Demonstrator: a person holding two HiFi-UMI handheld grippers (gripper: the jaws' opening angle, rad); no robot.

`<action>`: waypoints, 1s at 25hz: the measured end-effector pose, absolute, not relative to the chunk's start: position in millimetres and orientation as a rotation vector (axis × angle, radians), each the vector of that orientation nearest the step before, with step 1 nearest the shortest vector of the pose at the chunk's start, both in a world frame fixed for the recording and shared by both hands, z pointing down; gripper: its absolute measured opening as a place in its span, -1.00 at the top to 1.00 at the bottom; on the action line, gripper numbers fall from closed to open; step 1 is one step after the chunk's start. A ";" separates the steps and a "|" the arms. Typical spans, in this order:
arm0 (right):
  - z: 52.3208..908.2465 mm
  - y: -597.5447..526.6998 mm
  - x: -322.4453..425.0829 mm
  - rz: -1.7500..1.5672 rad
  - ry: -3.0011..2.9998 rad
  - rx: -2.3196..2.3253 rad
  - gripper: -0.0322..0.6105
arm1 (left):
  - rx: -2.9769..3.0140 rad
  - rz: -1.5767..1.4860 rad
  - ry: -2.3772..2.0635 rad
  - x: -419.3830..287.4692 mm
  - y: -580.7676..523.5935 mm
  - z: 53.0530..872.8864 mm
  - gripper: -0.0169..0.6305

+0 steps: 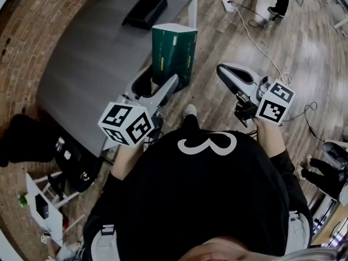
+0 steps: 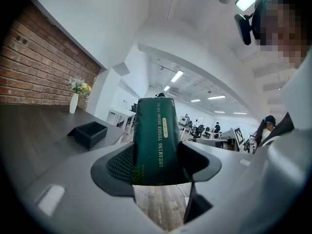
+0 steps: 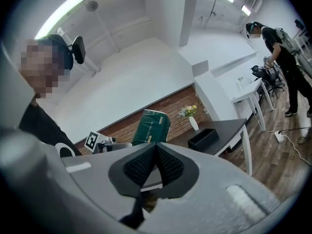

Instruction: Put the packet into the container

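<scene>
A dark green packet [image 1: 174, 48] with gold print stands upright between the jaws of my left gripper [image 1: 159, 83], which is shut on its lower end. I hold it in the air at the near edge of the grey table [image 1: 92, 58]. In the left gripper view the packet [image 2: 156, 138] fills the gap between the pads. The black open container [image 1: 145, 10] sits at the table's far end, well beyond the packet, and shows as a small black box [image 2: 90, 133]. My right gripper [image 1: 224, 72] hangs over the wooden floor, shut and empty [image 3: 155, 165].
A white vase with flowers [image 2: 74, 101] stands on the table by the brick wall [image 1: 22, 42]. A cable and power strip [image 1: 228, 4] lie on the floor. Another person [image 3: 282, 62] stands at a far white desk. A small shelf trolley [image 1: 43, 200] is at my lower left.
</scene>
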State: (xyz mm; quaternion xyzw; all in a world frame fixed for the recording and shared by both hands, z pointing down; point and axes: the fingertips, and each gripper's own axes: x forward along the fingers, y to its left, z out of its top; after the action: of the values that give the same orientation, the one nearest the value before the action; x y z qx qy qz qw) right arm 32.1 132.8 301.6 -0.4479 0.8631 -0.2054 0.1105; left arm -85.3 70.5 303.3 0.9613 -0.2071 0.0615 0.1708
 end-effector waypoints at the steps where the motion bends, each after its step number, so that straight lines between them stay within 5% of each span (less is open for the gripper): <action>1: 300.0 118.9 37.2 -0.605 2.537 -1.314 0.89 | 2.730 0.175 -0.588 -80.1 56.0 301.5 -0.02; 15: 289.4 -33.2 63.2 -0.629 2.573 -1.271 0.89 | 2.718 0.150 -0.633 -51.6 -95.0 286.0 -0.02; 25: 294.6 -45.2 62.9 -0.607 2.618 -1.177 0.89 | 2.733 0.139 -0.711 -51.4 -97.8 286.5 -0.02</action>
State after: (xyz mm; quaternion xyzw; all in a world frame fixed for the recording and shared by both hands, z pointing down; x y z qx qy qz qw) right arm 62.9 -45.2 294.6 -0.3990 0.8876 -0.2056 0.1037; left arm -51.4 -97.8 286.5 0.9548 -0.2482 0.0484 0.1564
